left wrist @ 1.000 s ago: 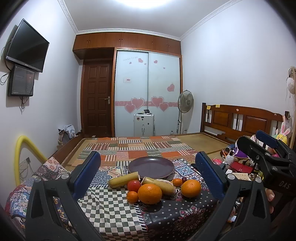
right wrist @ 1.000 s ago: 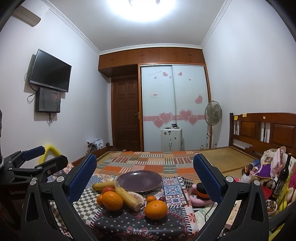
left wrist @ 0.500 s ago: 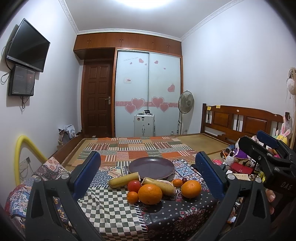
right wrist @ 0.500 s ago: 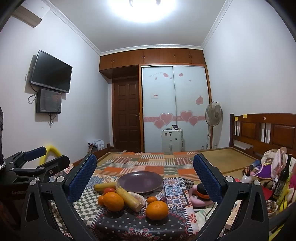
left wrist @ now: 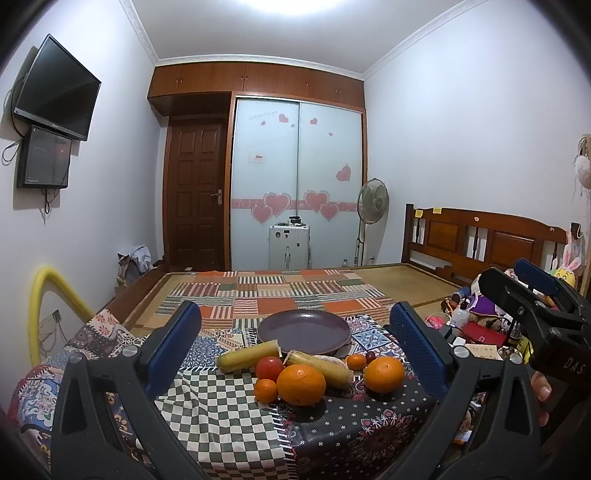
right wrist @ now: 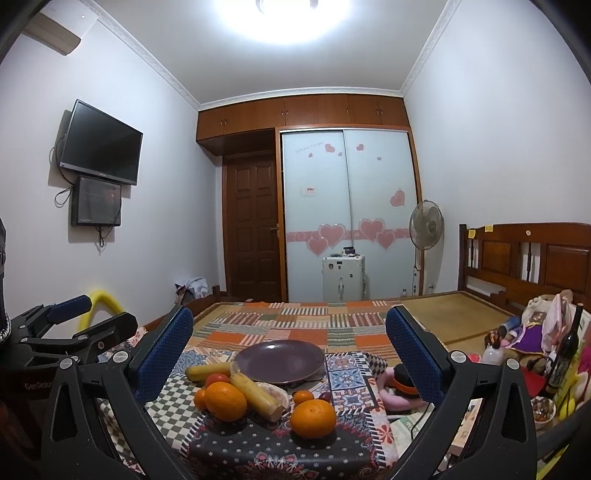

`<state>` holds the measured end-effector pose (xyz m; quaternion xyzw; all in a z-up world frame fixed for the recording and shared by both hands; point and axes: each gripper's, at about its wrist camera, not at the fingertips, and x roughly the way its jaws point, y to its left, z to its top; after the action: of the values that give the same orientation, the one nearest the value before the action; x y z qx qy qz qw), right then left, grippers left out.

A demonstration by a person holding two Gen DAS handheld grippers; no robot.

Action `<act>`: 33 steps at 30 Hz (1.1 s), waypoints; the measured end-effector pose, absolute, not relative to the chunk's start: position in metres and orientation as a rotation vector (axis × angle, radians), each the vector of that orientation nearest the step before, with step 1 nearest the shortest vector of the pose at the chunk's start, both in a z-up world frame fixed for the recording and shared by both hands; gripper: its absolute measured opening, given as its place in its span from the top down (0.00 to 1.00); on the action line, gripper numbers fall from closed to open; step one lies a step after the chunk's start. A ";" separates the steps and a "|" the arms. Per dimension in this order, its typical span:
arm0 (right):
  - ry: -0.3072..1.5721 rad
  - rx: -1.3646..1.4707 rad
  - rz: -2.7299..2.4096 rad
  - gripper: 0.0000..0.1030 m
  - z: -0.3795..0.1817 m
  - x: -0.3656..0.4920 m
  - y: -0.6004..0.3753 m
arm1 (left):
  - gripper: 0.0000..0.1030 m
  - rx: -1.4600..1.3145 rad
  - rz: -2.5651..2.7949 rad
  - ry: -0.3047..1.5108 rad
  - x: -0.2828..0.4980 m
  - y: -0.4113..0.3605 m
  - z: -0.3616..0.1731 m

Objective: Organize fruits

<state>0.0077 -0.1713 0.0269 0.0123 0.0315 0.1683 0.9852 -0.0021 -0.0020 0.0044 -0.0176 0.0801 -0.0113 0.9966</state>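
Two grippers, both with jaws wide apart and holding nothing: left gripper (left wrist: 295,334), right gripper (right wrist: 289,334), each hovering short of the fruit pile.

Left to right in the left wrist view, lower centre of frame: banana (left wrist: 248,356), tomato (left wrist: 269,367) with a small tangerine (left wrist: 265,389) in front of it, large orange (left wrist: 301,384), a second banana-like piece (left wrist: 320,365), another small tangerine (left wrist: 356,362) with a dark grape-like fruit (left wrist: 370,356) beside it, second orange (left wrist: 384,374). All lie on the patterned tablecloth (left wrist: 221,413). Behind them sits the purple plate (left wrist: 304,331), bare.

Judgement: no fruit is on the plate yet, so the sorting has not begun; this reads as the approach. Next move calls for lowering one gripper around a single fruit. The right-hand orange stands apart from the cluster and looks the easiest first pick; round fruit may roll if pinched off-centre.

View differences: left wrist view shows the right gripper at frame right with a fingertip (left wrist: 541,386) of the person on it, plus a plush rabbit (left wrist: 569,271). Right wrist view shows the left gripper at lower left, an air conditioner (right wrist: 51,35) upper left, and a dark bottle (right wrist: 563,354) lower right.
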 end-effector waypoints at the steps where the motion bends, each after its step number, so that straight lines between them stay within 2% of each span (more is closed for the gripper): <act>1: 0.064 0.025 0.338 0.00 0.026 0.008 -0.172 | 0.00 -0.035 -0.022 0.162 -0.002 -0.002 0.004; 9: 0.106 0.012 0.333 0.00 0.017 0.021 -0.172 | 0.00 -0.033 -0.021 0.187 0.010 0.000 -0.005; 14: 0.193 0.017 0.346 0.00 -0.001 0.043 -0.177 | 0.00 -0.038 -0.026 0.253 0.028 0.006 -0.020; 19: 0.298 -0.005 0.336 0.00 -0.025 0.070 -0.181 | 0.16 -0.027 -0.025 0.364 0.053 0.010 -0.041; 22: 0.359 -0.007 0.339 0.05 -0.039 0.084 -0.184 | 0.19 -0.035 -0.044 0.439 0.072 0.013 -0.057; 25: 0.426 -0.010 0.342 0.16 -0.054 0.099 -0.186 | 0.24 -0.045 -0.069 0.501 0.087 0.015 -0.072; 29: 0.497 -0.016 0.357 0.28 -0.067 0.112 -0.186 | 0.24 -0.053 -0.091 0.549 0.103 0.011 -0.089; 33: 0.543 -0.010 0.375 0.28 -0.078 0.122 -0.184 | 0.24 -0.037 -0.108 0.578 0.118 0.004 -0.100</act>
<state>0.1225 -0.1837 -0.0780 -0.0051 0.2664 0.1840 0.9461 0.1180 0.0036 -0.1004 -0.0181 0.2846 -0.0530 0.9570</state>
